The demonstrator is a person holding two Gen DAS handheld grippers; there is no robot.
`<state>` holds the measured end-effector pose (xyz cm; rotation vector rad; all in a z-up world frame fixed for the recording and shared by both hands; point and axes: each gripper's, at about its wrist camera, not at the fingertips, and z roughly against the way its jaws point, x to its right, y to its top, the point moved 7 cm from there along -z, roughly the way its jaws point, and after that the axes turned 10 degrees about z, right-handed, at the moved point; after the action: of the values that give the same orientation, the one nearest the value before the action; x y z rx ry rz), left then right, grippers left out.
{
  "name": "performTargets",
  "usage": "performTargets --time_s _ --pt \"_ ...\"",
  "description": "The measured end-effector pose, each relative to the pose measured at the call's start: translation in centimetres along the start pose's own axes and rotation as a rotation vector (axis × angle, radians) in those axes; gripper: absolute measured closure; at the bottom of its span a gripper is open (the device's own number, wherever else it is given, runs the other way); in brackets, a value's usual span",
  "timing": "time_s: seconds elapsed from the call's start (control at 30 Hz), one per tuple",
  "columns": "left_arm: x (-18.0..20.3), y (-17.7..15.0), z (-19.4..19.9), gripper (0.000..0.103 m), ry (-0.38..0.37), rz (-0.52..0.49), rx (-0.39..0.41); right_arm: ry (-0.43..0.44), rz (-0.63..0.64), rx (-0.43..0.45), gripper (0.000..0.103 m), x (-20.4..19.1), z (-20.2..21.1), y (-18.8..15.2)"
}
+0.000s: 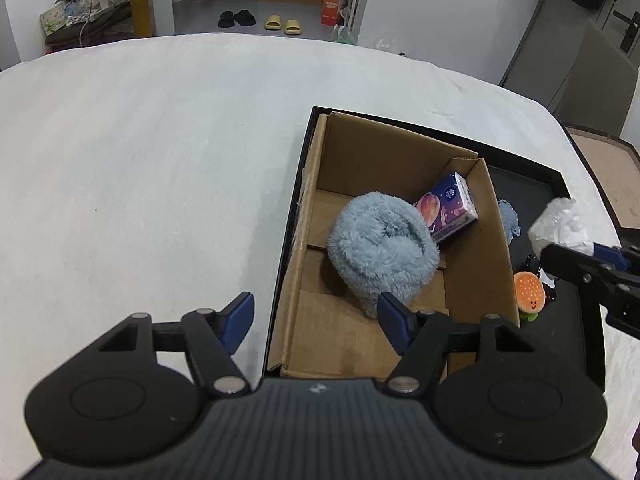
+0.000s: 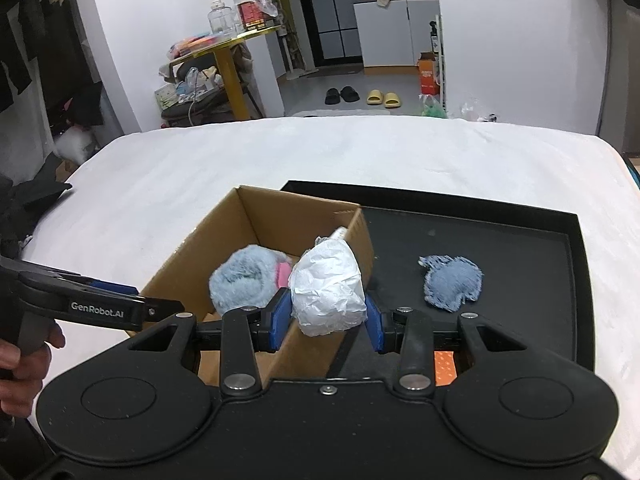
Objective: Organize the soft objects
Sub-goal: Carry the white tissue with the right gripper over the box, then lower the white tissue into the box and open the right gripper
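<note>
While the wad is carried: crumpled white plastic-bag wad (image 2: 328, 286) sits pinched between the blue pads of the right gripper (image 2: 327, 322), above the wall shared by box and tray
Goal from the wad: open brown cardboard box (image 2: 256, 220) lies just to its left, holding a fluffy light-blue plush (image 2: 244, 280)
Wad's shape: roundish, no clear long axis
Nearer hand: right
Right pose: tilted downward over the black tray (image 2: 520, 240)
Left gripper (image 1: 316, 312): spread, empty, angled down at the box's near corner

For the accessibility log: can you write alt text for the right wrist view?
The right gripper clamps a crumpled white paper wad beside an open cardboard box holding a fluffy blue plush. A blue denim scrap lies on the black tray.
</note>
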<state>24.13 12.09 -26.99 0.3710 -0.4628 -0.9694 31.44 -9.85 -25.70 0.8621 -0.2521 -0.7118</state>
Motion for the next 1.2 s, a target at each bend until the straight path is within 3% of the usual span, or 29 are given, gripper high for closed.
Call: performTargets --time_s 0.17,0.43,0.67,0.93,1.2 --pt "-0.1 0.0 -0.4 0.060 -0.020 -0.002 -0.038 0.006 0.022 0.003 0.064 -0.9 -0.5 1.0" --pt "-1.1 0.1 -1.0 0.091 0.013 0.000 -0.053 0.018 0.032 0.006 0.064 -2.1 -1.7 1.9" --pt "-1.5 0.3 -1.2 0.093 -0.001 0.005 -0.071 0.021 0.051 -0.001 0.063 -2.9 -2.9 2.3" --pt "-1.6 0.3 -1.4 0.093 0.002 0.023 -0.071 -0.018 0.036 -0.030 0.048 -2.5 -3.4 1.4" --pt "-1.1 0.2 -0.6 0.093 0.018 0.008 -0.041 -0.042 -0.042 -0.035 0.048 -0.4 -2.3 0.0"
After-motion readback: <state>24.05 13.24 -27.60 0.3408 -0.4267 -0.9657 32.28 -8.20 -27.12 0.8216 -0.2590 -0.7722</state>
